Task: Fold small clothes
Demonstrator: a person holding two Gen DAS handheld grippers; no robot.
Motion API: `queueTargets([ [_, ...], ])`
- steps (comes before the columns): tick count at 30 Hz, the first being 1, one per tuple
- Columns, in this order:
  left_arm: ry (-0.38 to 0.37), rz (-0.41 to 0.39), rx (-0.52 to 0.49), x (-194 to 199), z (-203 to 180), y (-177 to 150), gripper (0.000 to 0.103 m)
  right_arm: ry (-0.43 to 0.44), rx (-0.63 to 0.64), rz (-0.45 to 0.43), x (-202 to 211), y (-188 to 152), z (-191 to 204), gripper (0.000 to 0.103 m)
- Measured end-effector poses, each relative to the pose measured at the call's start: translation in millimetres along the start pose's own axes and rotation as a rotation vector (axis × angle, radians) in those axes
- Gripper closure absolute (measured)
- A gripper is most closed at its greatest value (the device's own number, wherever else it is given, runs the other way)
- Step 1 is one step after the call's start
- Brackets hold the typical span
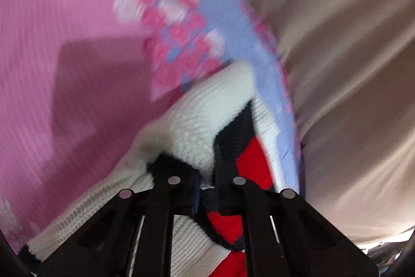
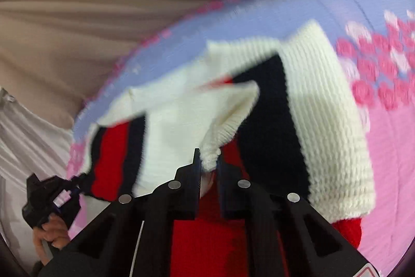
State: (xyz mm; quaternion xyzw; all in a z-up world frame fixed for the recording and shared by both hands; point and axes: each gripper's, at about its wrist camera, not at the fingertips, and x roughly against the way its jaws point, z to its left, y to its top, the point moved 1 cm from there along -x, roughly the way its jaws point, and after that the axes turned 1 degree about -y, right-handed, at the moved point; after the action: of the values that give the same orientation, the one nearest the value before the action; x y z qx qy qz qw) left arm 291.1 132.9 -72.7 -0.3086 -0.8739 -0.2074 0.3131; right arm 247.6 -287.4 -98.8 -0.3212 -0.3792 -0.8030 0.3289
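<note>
Both grippers pinching knit sweater, no readable writing

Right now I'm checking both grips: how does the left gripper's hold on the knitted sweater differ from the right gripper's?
The left gripper pinches the cream, navy and red knitted sweater at a navy edge; the right gripper pinches a bunched cream ribbed edge. The left grip sits near the sweater's red stripe, the right above red knit. Both are shut on the sweater, over the pink and lilac floral cloth.
</note>
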Motion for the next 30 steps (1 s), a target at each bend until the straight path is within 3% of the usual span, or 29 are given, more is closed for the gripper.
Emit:
queueTargets([
  [3,-0.010,-0.095,-0.089,22.5,-20.0,6.4,0.096,0.058,0.023,-0.161,51.3,18.7,15.0,0.094],
  [5,0.018,-0.066,-0.109,9.3,-16.9,5.7,0.096,0.043,0.026,-0.229,72.1,23.1,4.9,0.094],
  [7,0.071,-0.021,-0.118,-11.4,-7.3,-2.9,0.096,-0.040,0.002,-0.154,49.7,19.3,-22.0,0.094],
  [9,0.130,-0.004,-0.125,-27.8,0.7,-14.2,0.096,-0.135,-0.056,0.002,3.0,4.3,-57.7,0.094],
  [10,0.135,-0.001,-0.116,-31.2,5.2,-18.0,0.096,-0.133,-0.079,0.024,-4.5,-3.0,-67.0,0.094],
  [13,0.124,-0.015,-0.125,-31.3,11.4,-20.1,0.096,-0.106,-0.068,-0.024,5.3,-5.3,-65.0,0.094],
  [17,0.139,-0.007,-0.152,-24.8,10.4,-21.1,0.095,-0.120,-0.054,-0.013,5.0,-7.7,-66.8,0.094],
  [20,0.131,0.004,-0.146,-29.7,10.3,-18.1,0.095,-0.127,-0.066,-0.074,24.2,-9.1,-66.4,0.094],
  [22,0.137,0.002,-0.167,-35.7,6.9,-17.4,0.095,-0.147,-0.064,-0.003,8.9,-11.5,-77.6,0.093],
  [25,0.139,0.014,-0.191,-35.4,5.6,-16.7,0.094,-0.187,-0.068,0.005,17.7,-8.6,-69.7,0.087],
  [27,0.125,0.026,-0.191,-34.2,8.5,-15.2,0.094,-0.257,-0.060,-0.098,51.2,-8.7,-47.6,0.081],
  [29,0.111,0.040,-0.198,-33.3,10.4,-13.8,0.094,-0.203,0.011,-0.152,67.2,-7.3,-13.0,0.081],
  [30,0.109,0.043,-0.199,-32.4,11.1,-14.1,0.094,-0.141,0.064,-0.109,58.2,-3.1,10.6,0.079],
])
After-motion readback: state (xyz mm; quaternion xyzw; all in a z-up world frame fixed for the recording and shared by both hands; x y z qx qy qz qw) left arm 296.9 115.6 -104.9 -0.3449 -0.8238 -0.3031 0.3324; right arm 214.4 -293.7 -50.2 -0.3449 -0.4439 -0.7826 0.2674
